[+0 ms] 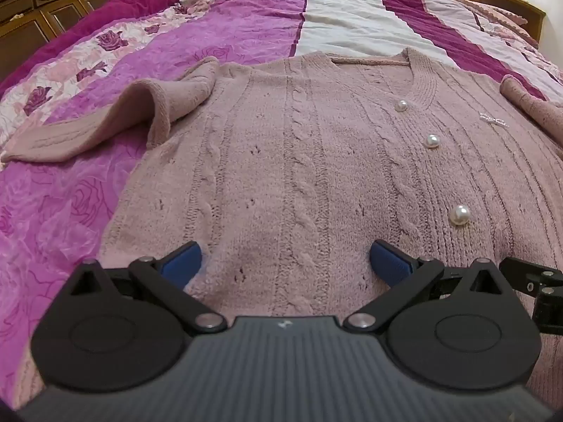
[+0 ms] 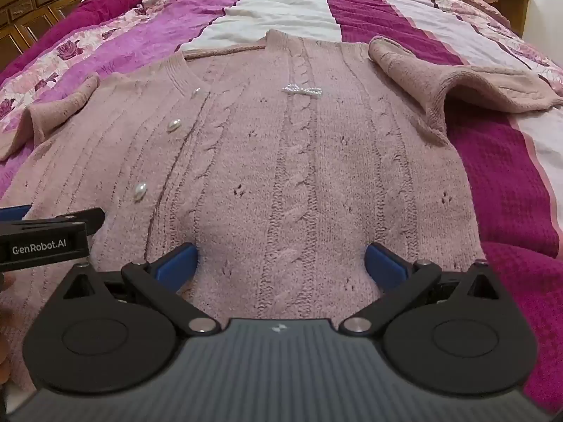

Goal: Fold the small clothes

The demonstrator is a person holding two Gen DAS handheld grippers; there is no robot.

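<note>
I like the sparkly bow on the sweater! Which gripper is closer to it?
Right. The bow lies straight ahead of the right gripper; from the left gripper it sits far off to the right.

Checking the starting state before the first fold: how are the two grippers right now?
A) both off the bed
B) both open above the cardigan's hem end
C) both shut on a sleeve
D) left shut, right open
B: the left gripper and right gripper each show blue fingers spread wide over the pink cardigan, gripping nothing.
</note>
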